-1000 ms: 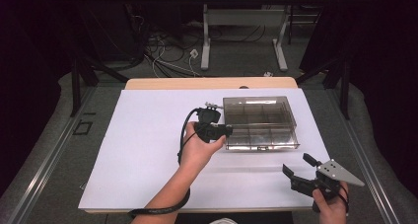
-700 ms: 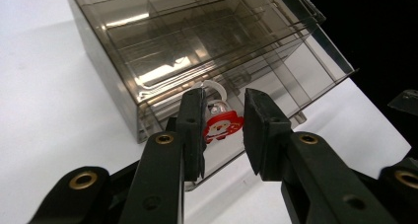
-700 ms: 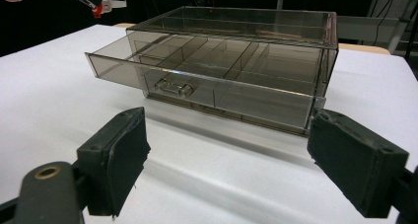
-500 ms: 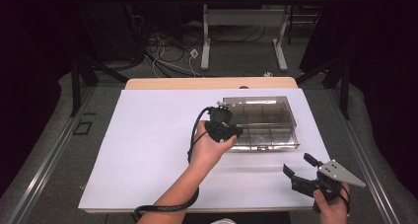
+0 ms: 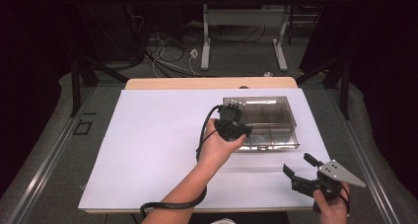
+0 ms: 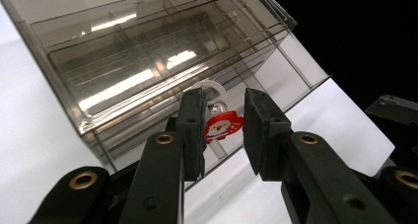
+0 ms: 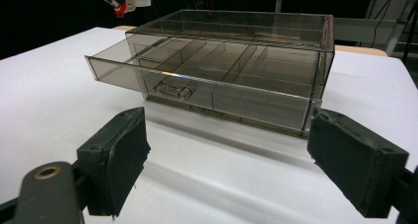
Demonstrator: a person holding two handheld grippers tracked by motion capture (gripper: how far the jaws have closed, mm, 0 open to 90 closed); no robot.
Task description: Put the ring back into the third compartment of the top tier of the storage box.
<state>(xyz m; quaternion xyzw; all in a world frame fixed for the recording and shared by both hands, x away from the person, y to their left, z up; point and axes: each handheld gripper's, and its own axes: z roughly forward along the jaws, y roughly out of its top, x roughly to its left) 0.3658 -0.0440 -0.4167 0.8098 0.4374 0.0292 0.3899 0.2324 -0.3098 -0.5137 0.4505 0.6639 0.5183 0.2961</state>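
A small red charm (image 6: pixel 223 127) is held, it seems loosely, between the half-closed jaws of the left gripper (image 6: pixel 224 123), directly above the open drawer (image 7: pixel 148 68); the right gripper (image 5: pixel 301 173) is kept wide open, empty.

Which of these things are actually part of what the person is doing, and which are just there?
In use:
- left gripper, with small red charm between its jaws
- smoky clear drawer box, drawer pulled partly out
- right gripper, open, nearby

Just there:
- white table cover
- floor cables
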